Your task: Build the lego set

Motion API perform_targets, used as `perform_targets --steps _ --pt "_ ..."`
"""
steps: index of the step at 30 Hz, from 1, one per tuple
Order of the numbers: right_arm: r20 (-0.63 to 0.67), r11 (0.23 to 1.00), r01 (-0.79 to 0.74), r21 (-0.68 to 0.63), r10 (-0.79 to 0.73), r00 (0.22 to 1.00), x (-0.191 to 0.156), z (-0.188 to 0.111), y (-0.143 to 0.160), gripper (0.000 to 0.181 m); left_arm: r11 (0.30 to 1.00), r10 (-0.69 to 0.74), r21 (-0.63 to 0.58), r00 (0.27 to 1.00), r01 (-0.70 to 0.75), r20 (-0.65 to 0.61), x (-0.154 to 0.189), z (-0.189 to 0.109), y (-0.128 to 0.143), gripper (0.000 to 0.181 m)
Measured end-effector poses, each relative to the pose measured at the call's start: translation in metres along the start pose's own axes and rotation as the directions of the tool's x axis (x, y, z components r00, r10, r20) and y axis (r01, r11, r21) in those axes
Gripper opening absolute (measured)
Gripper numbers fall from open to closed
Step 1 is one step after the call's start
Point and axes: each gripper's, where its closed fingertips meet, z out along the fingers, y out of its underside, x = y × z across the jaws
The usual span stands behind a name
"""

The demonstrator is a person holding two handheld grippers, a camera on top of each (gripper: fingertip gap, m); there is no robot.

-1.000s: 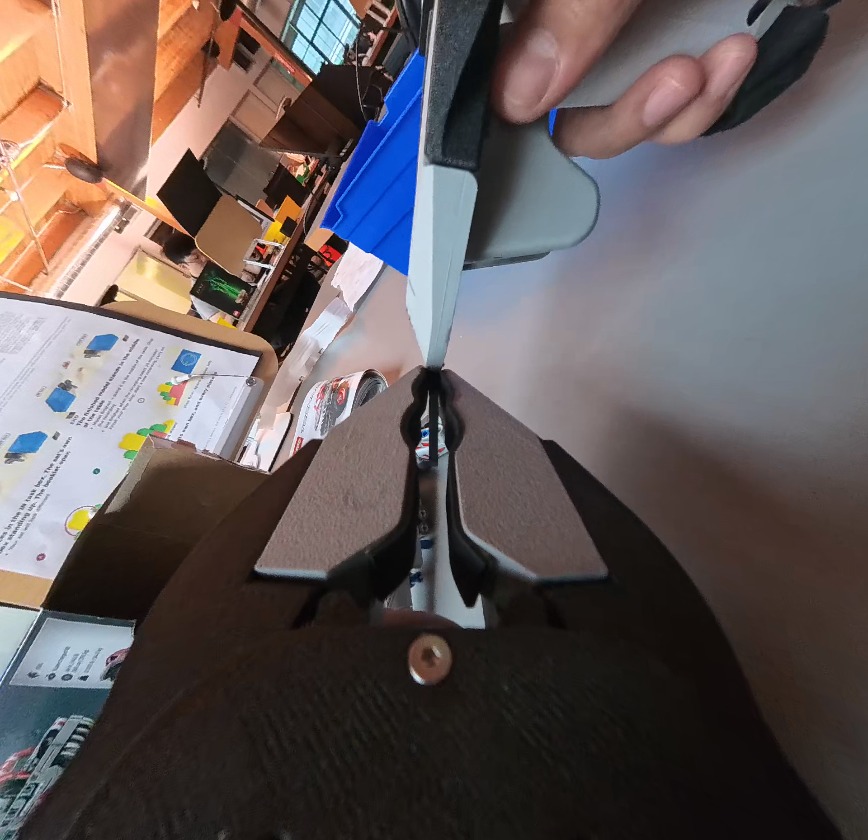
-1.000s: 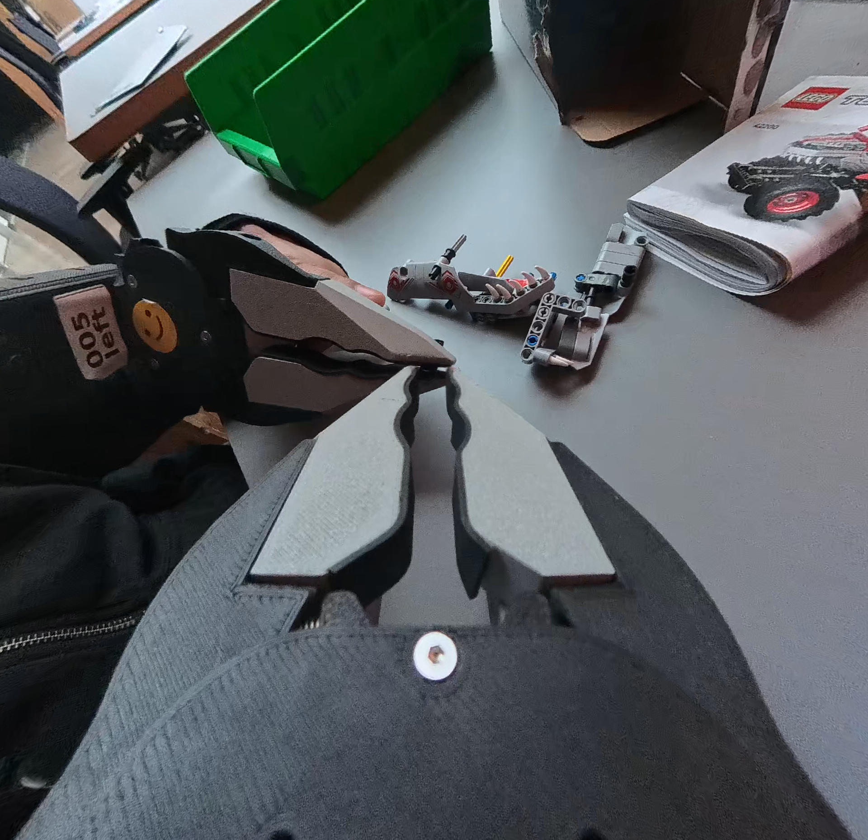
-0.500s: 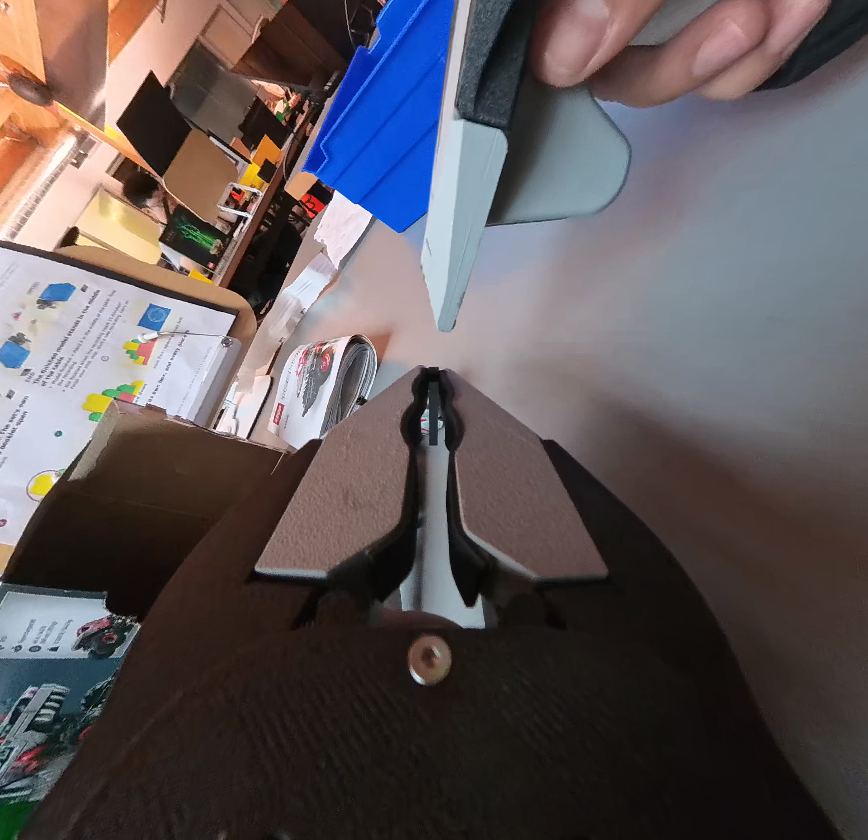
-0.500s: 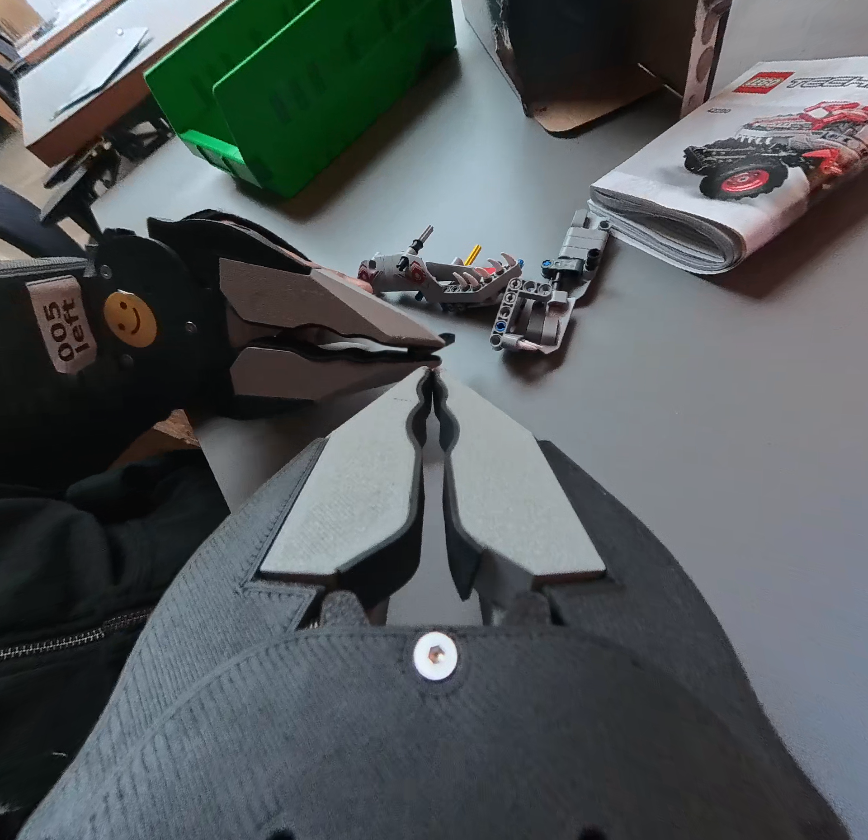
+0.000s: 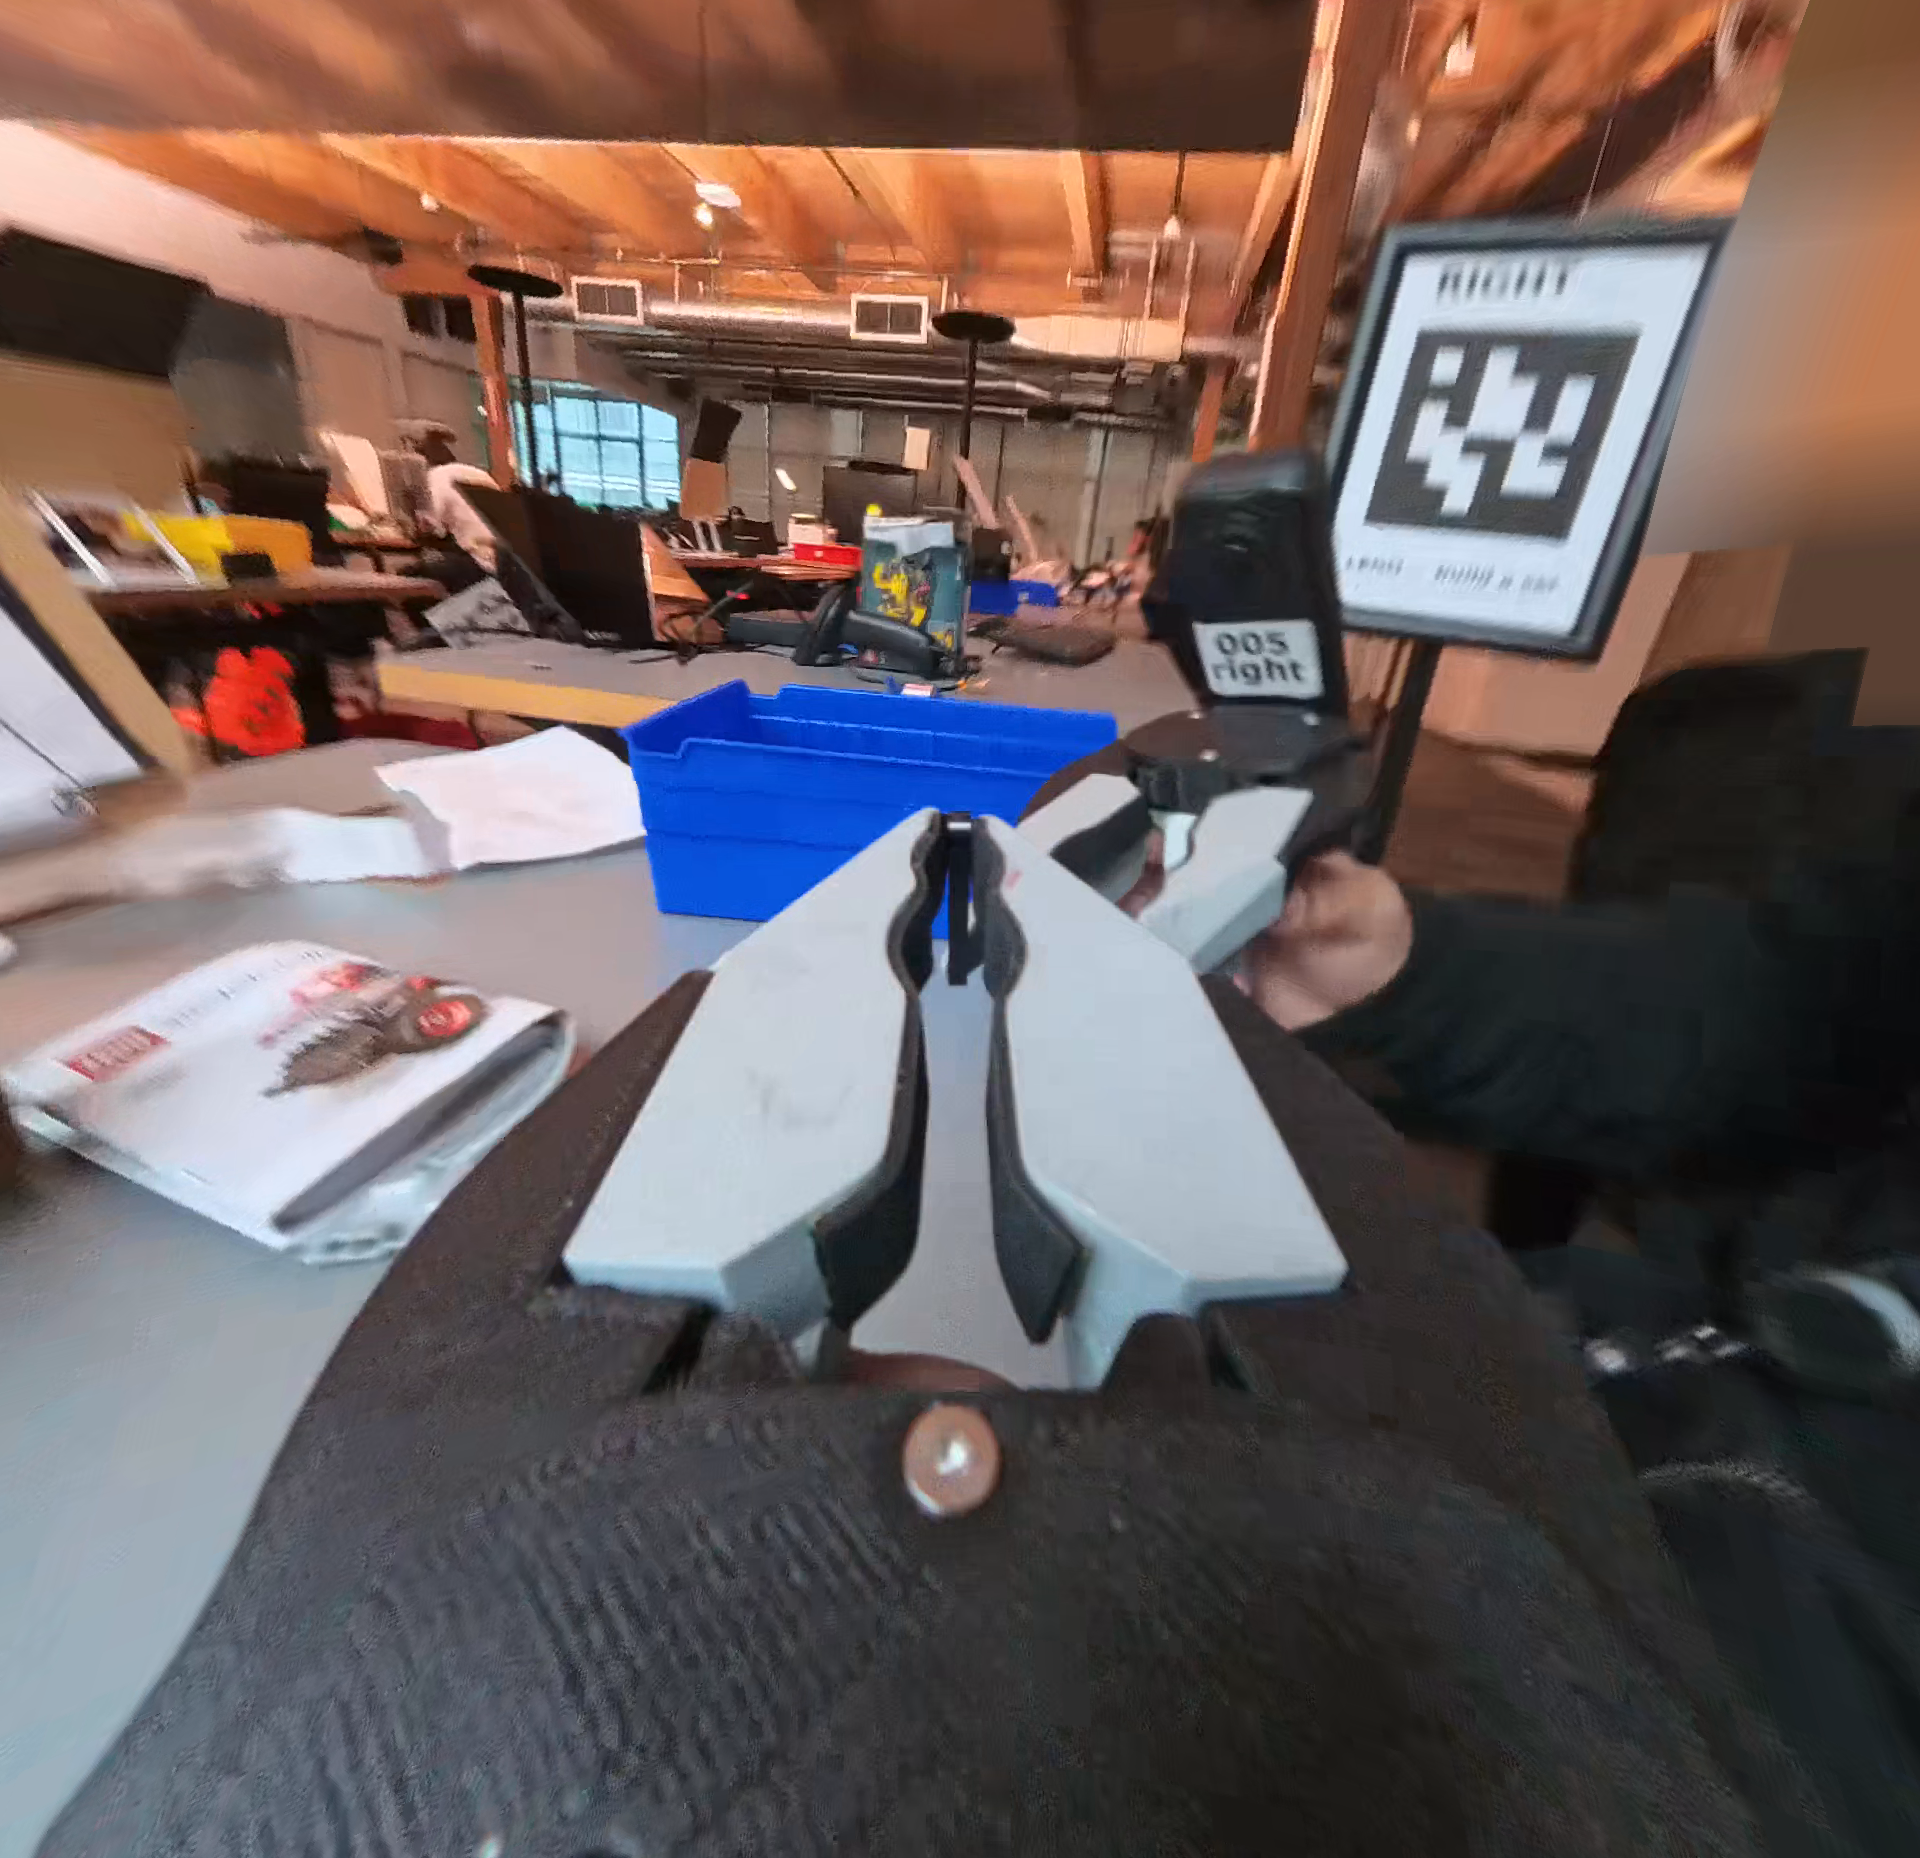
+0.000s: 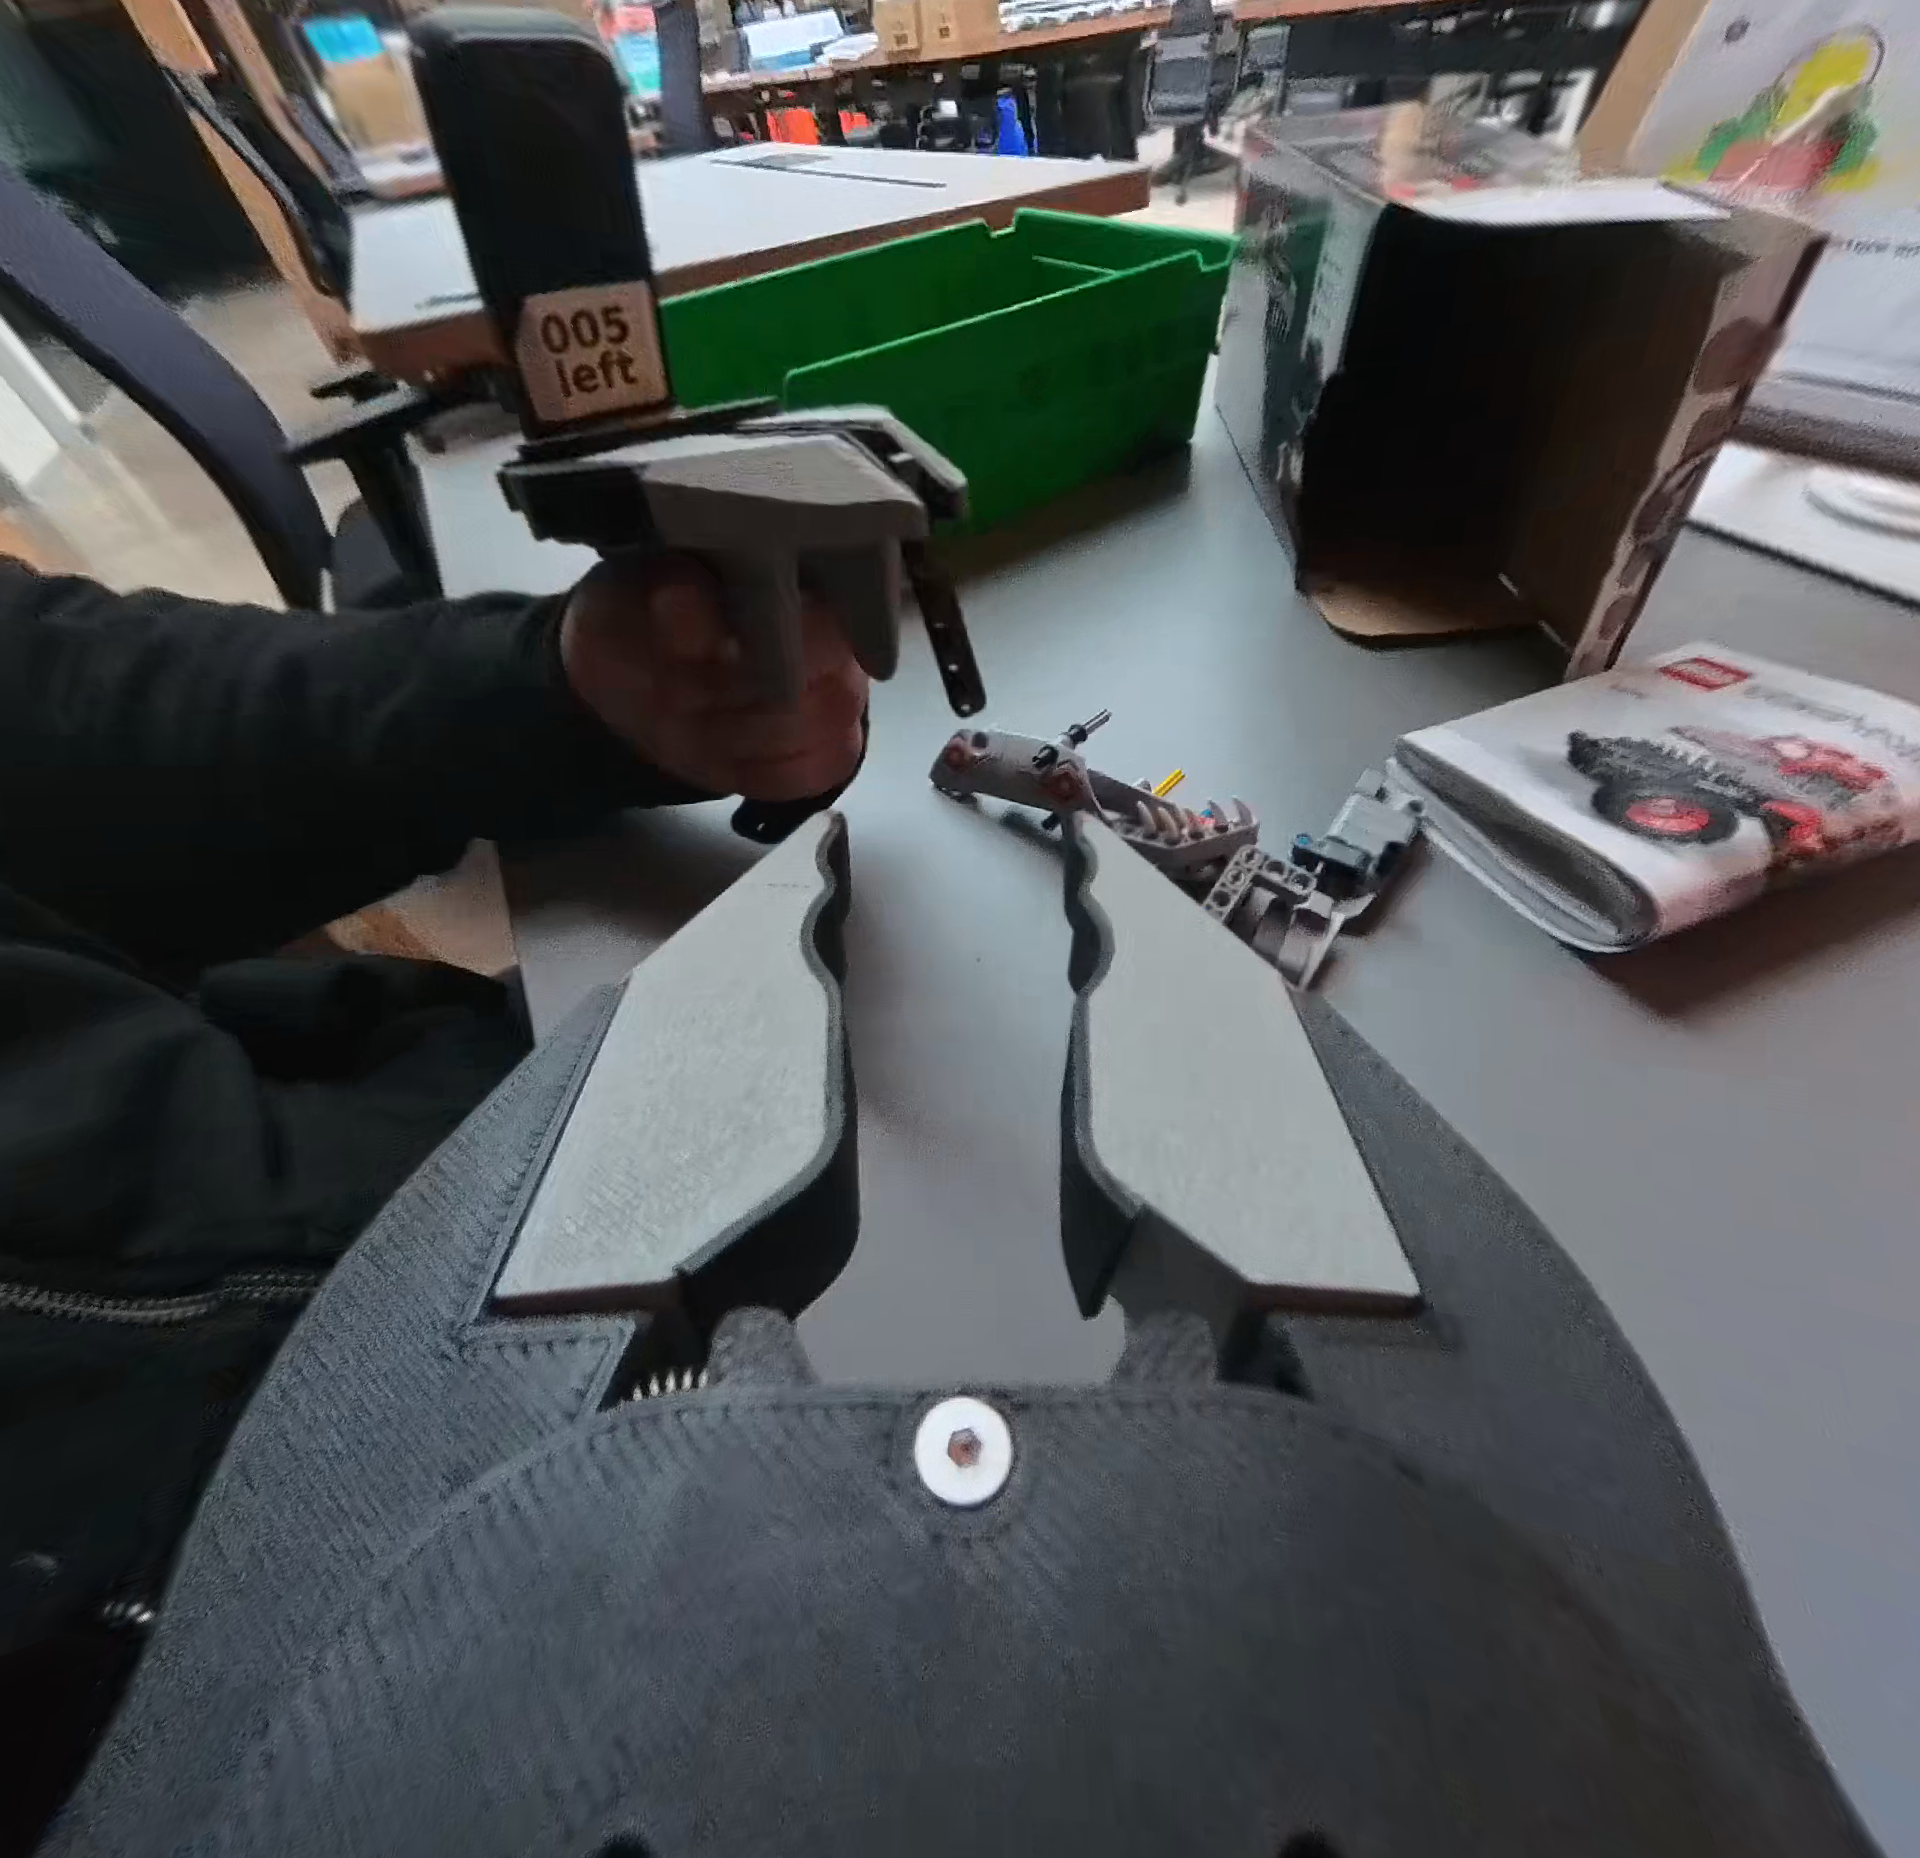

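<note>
1. Left tool (image 5: pixel 956 842): jaws closed on a thin black beam (image 5: pixel 958 899), which stands on edge between the tips. In the right wrist view the same left tool (image 6: pixel 914 520) is held above the bench (image 6: pixel 1558 1133), level, with the black beam (image 6: pixel 951 634) hanging down from its tips, clear of the surface.
2. Right tool (image 6: pixel 951 852): jaws apart, nothing between them, raised over the bench. In the left wrist view it (image 5: pixel 1164 852) sits just right of the left tool's tips, held by a hand (image 5: pixel 1320 935) in a black sleeve.
3. Partly built grey lego assembly (image 6: pixel 1101 800) lies on the bench just beyond the right tool's tips, below and right of the hanging beam, not touching it. A second small grey section (image 6: pixel 1351 842) lies beside it to the right.
4. Folded instruction booklet (image 6: pixel 1662 800) lies right of the assembly, near it.
5. Open cardboard box (image 6: pixel 1507 406) stands behind the booklet; green bin (image 6: pixel 987 354) to its left.
6. Blue bin (image 5: pixel 831 780) stands on the bench beyond the left tool; loose papers (image 5: pixel 520 800) to its left.
</note>
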Motion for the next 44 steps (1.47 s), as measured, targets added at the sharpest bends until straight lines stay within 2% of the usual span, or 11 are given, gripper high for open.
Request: perform_targets --steps 4,8,15,19,22,26,29,32,35,39,44 --pt "-0.152 0.985 0.173 -0.028 -0.175 0.973 0.002 0.013 -0.015 0.026 0.981 -0.184 0.058 0.982 0.187 -0.045 -0.001 0.001 -0.004 0.001" --pt "-0.228 0.963 0.261 -0.068 -0.270 0.936 0.005 0.019 -0.018 0.005 0.983 -0.174 0.046 0.984 0.175 -0.035 0.001 0.004 0.000 0.002" --pt "-0.298 0.959 0.203 -0.199 -0.256 0.920 0.018 0.000 0.002 0.004 0.972 -0.230 0.048 0.973 0.231 -0.027 -0.005 0.002 0.000 0.006" --pt "-0.509 0.947 0.210 -0.243 -0.308 0.804 0.061 -0.070 -0.027 0.004 0.954 -0.281 0.103 0.960 0.281 -0.009 -0.017 -0.006 -0.008 0.016" --pt "-0.645 0.960 0.037 -0.278 -0.215 0.733 0.119 -0.145 -0.040 0.005 0.960 -0.275 0.071 0.961 0.271 0.042 -0.023 -0.005 0.000 0.019" --pt "-0.673 0.871 -0.316 -0.375 -0.022 0.739 0.174 -0.205 0.011 0.011 0.976 -0.217 0.016 0.974 0.217 0.063 -0.020 0.000 0.008 0.019" --pt "-0.729 0.906 -0.307 -0.292 -0.002 0.685 0.196 -0.232 0.011 0.017 0.983 -0.184 -0.013 0.979 0.186 0.084 -0.021 0.001 0.013 0.018" --pt "-0.780 0.815 -0.448 -0.367 -0.007 0.626 0.207 -0.253 0.045 0.032 0.983 -0.179 -0.026 0.980 0.182 0.086 -0.021 0.002 0.016 0.018" --pt "-0.738 0.920 -0.332 -0.207 0.076 0.671 0.189 -0.239 0.008 0.022 0.988 -0.150 -0.027 0.983 0.154 0.107 -0.024 0.001 0.015 0.018" --pt "-0.641 0.983 -0.165 -0.075 0.079 0.764 0.147 -0.210 -0.043 0.036 0.990 -0.128 -0.030 0.976 0.135 0.178 -0.041 -0.012 0.010 0.020" --pt "-0.276 0.993 -0.116 -0.010 0.109 0.955 0.073 -0.113 -0.063 0.045 0.927 -0.023 -0.352 0.957 0.128 0.289 -0.070 -0.050 0.033 0.028"
